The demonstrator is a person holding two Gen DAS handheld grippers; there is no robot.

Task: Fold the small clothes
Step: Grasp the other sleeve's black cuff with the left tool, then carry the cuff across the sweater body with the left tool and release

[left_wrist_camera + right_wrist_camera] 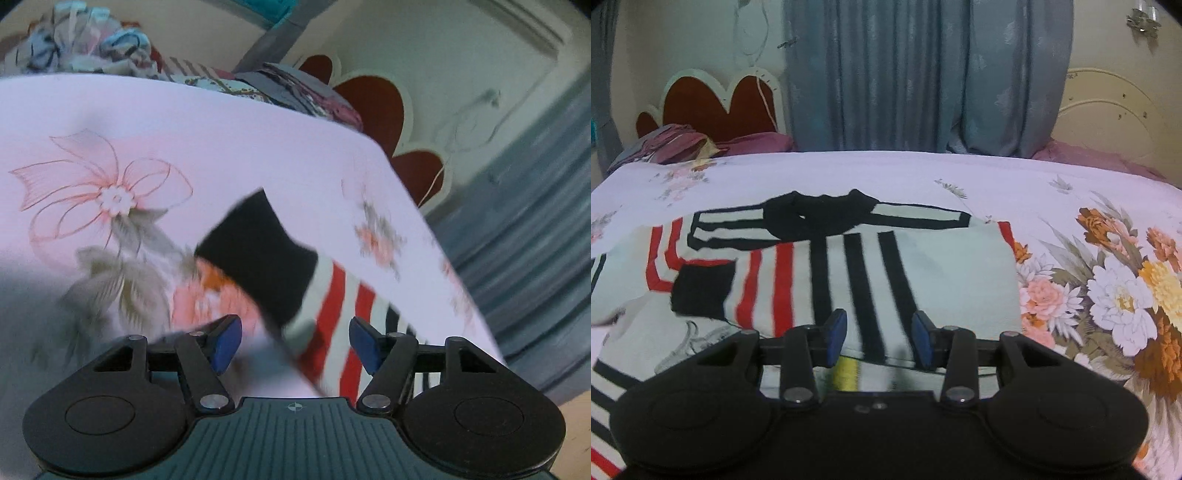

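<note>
Folding the striped shirt (886, 258) spread on the floral bedsheet (1071, 192): left gripper (295, 341) jaws apart over the black sleeve cuff (258, 251), gripping nothing. Right gripper (879, 338) part open over the hem, empty; best pinch edges squarely, fold sleeve inward flat

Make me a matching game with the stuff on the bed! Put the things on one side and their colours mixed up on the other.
Things:
1. sleeve cuff
2. curtain
3. headboard
4. gripper pads

Colours:
A. blue
B. dark red with a pale rim
C. black
D. grey-blue

Pairs: 1-C, 2-D, 3-B, 4-A
</note>
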